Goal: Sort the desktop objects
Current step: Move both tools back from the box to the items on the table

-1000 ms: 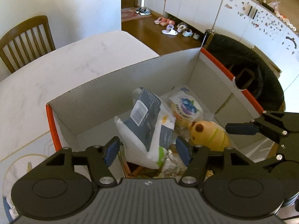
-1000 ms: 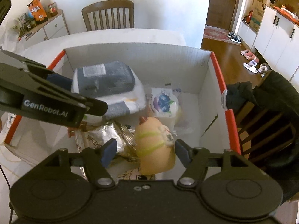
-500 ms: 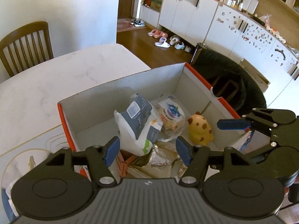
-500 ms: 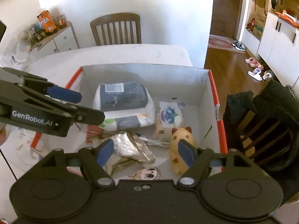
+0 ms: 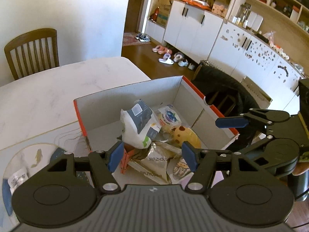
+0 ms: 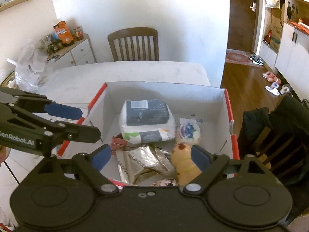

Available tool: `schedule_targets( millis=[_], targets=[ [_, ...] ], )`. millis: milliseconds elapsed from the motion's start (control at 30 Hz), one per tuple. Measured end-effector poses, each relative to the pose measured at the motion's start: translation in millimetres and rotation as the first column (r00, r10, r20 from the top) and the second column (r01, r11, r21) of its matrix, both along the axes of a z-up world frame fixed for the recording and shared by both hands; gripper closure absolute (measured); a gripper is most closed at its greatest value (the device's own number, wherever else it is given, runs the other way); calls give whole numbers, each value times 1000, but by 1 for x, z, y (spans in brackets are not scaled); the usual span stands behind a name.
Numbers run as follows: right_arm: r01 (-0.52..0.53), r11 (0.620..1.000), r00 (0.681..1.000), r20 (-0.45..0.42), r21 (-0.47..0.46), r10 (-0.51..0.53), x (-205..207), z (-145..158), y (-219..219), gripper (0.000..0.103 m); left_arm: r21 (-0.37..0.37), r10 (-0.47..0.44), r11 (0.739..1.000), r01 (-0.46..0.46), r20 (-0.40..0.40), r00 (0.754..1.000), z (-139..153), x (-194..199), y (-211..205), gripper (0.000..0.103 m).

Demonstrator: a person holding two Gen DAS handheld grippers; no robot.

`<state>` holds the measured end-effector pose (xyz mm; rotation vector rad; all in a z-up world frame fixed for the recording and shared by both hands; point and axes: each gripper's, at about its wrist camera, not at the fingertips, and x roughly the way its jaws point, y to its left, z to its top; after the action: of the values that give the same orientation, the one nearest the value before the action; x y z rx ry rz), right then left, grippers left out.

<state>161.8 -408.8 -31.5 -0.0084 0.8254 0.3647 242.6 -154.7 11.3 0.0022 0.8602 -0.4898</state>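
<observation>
both grippers (image 5: 152,155) (image 6: 149,157) spread wide, empty, above matte cardboard box (image 6: 222,104), crinkled foil pouch (image 6: 143,162), rounded yellow plush (image 6: 183,166)

Both the left claw (image 5: 152,157) and right claw (image 6: 150,158) are black, blue-padded, silver-screwed, one lettered "GenRobot.AI".

Matt corrugated cardboard box (image 6: 210,98), crinkled shiny foil pouch (image 6: 143,160), smooth marble-look tabletop (image 5: 48,94).

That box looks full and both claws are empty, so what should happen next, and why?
Probably draw both away from the box toward the table to look for anything left to sort. The left gripper and right gripper hang open above it holding nothing, and the yellow toy, silver pouches and white bag already lie inside.
</observation>
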Motion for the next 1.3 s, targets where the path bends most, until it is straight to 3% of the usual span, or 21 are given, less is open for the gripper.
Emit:
schedule_targets(
  millis=[67,400,567,1067,1300],
  targets=[
    [-10,1000,1000,11,-5,10,-3,2,4,11,-6,8,1000,-8,11,1000,2,-6,6,26],
    [10,1000,999,37,8,-10,-17,8,26,7,-2,2,1000,-2,83,997,12,-31,39,19],
    [29,999,999,40,23,-30,-22,11,42,7,14,14,1000,-15,109,994,11,-40,63,5],
    [13,997,999,38,79,-16,-22,19,127,3,56,101,993,-108,117,988,-19,-47,162,1],
    [-28,998,999,43,56,26,-12,18,181,3,69,138,987,-142,68,988,-50,-44,204,1]
  ],
)
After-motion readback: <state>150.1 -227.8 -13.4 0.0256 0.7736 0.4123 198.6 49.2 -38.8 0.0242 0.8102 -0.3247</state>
